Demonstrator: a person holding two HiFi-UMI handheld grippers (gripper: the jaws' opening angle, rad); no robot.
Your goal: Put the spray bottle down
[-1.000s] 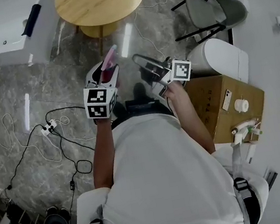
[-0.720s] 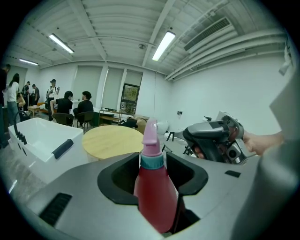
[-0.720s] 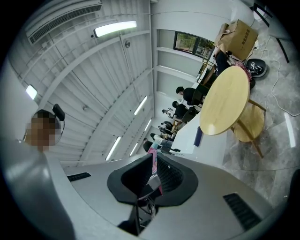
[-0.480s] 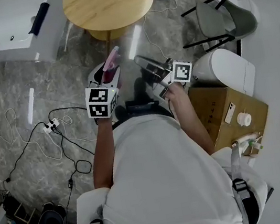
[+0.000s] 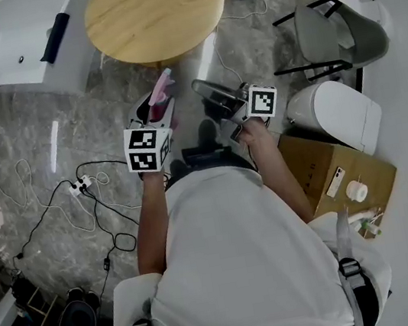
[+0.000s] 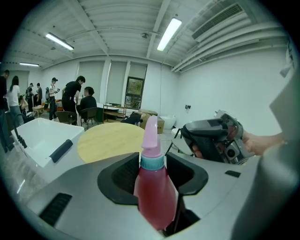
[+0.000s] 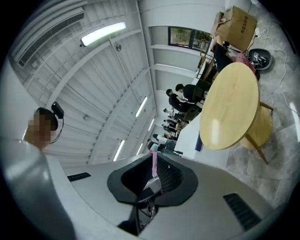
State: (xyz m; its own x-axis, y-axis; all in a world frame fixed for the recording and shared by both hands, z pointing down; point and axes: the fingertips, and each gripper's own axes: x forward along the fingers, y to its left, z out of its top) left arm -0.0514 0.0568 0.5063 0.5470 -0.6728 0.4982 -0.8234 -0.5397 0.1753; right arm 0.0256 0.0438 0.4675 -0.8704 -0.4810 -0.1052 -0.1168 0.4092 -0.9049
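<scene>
A spray bottle [image 6: 153, 197] with red liquid, a teal collar and a pink nozzle stands upright between the jaws of my left gripper [image 6: 153, 165], which is shut on it. From the head view the spray bottle [image 5: 160, 90] pokes out ahead of the left gripper [image 5: 155, 114], held in the air above the grey marble floor, short of the round wooden table [image 5: 154, 12]. My right gripper [image 5: 206, 90] hovers just right of the bottle, its jaws together and holding nothing. The right gripper [image 7: 153, 176] points toward the pink nozzle [image 7: 153, 161].
A white tub [image 5: 9, 40] stands at the far left, with a grey chair [image 5: 339, 23] and a white rounded unit [image 5: 334, 109] to the right. A cardboard box [image 5: 336, 163] sits at the right. Cables and a power strip [image 5: 80, 187] lie on the floor at left.
Both grippers and the bottle keep the same pose. Only the head view has shifted a little, so the table and floor sit slightly differently in the picture.
</scene>
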